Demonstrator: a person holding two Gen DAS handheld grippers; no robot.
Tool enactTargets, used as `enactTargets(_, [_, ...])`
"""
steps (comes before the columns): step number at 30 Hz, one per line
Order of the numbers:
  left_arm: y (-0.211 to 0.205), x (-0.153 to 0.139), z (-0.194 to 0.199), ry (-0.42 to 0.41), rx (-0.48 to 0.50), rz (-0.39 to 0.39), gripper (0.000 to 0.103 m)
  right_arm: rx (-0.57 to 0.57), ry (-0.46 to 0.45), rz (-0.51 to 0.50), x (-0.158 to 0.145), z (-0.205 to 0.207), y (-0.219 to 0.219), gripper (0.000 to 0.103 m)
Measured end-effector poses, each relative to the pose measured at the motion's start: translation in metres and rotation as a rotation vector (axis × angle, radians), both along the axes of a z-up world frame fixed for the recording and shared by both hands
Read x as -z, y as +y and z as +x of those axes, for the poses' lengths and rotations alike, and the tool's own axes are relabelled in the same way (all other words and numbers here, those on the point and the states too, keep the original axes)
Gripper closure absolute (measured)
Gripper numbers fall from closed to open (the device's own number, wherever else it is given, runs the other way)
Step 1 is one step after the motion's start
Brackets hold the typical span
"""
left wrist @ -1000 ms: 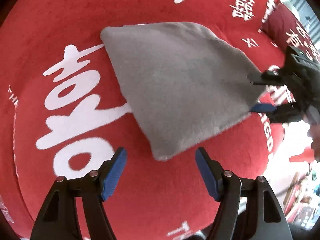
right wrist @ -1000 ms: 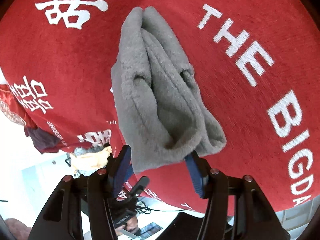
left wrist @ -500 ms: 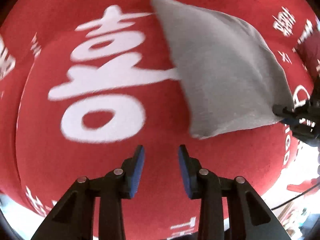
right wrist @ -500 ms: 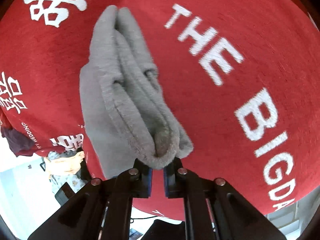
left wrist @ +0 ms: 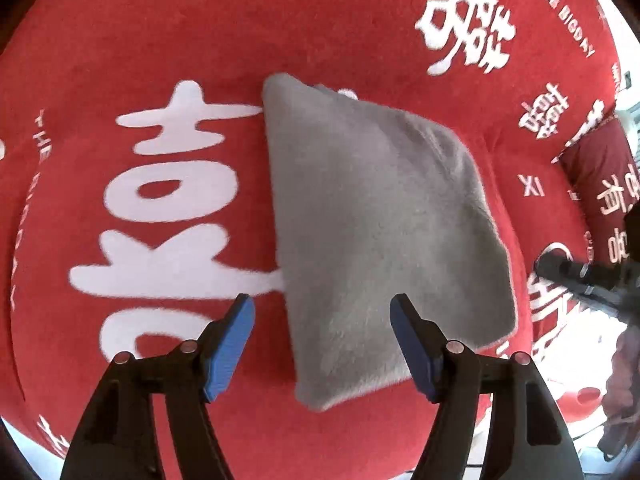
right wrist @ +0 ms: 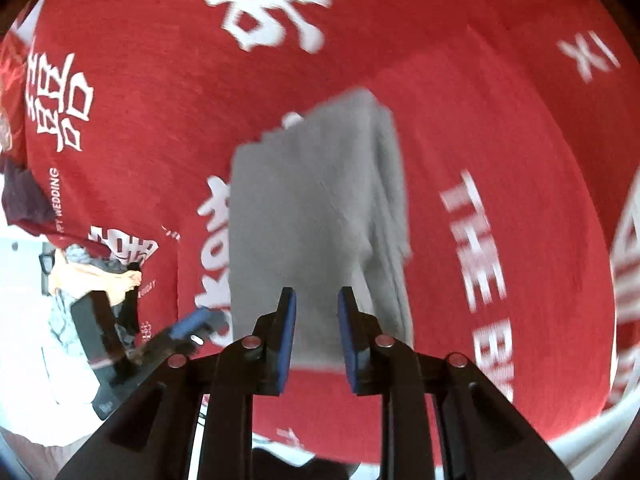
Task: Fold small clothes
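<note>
Grey fleece cloth (left wrist: pixel 380 232): folded, lying flat on the red printed cover (left wrist: pixel 160 40); its near corner sits between and just ahead of the left gripper (left wrist: pixel 322 346), fingers spread wide, holding nothing; right gripper (right wrist: pixel 316 336): blue pads (right wrist: pixel 287 340) parted by a narrow gap, nothing between them, cloth (right wrist: pixel 316 216) directly ahead, view motion-blurred.

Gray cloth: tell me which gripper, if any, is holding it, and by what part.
Neither. The gray cloth lies folded on the red blanket; the left gripper and the right gripper are both open, gripping nothing.
</note>
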State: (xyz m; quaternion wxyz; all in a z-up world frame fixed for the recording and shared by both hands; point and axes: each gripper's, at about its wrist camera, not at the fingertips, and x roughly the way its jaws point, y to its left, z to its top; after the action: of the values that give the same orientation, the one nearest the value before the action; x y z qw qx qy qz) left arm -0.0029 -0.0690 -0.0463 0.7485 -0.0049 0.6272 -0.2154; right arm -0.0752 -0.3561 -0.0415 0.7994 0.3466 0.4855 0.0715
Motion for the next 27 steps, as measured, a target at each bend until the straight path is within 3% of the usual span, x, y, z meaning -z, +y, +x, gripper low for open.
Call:
enactTargets(4, [-0.012, 0.029, 0.011, 0.078, 0.001, 0.073, 0.032, -0.056, 0.021, -0.065, 0.007, 0.046, 0.010, 0.078])
enactTargets(7, [-0.010, 0.043, 0.011, 0.115, -0.013, 0.071, 0.032, -0.094, 0.089, -0.170, 0.032, 0.066, 0.015, 0.084])
enactTargets(13, [-0.011, 0.046, 0.008, 0.119, 0.004, 0.088, 0.032, -0.044, 0.084, -0.076, 0.045, 0.052, -0.002, 0.085])
enactTargets(19, [-0.012, 0.048, 0.010, 0.146, -0.006, 0.092, 0.032, -0.083, 0.105, -0.095, 0.036, 0.053, -0.002, 0.082])
enactTargets(24, [-0.016, 0.050, 0.012, 0.159, -0.008, 0.099, 0.032, -0.108, 0.123, -0.125, 0.035, 0.054, -0.001, 0.075])
enactTargets(27, [-0.018, 0.051, 0.015, 0.171, -0.015, 0.107, 0.032, -0.078, 0.185, -0.152, 0.044, 0.051, -0.011, 0.059])
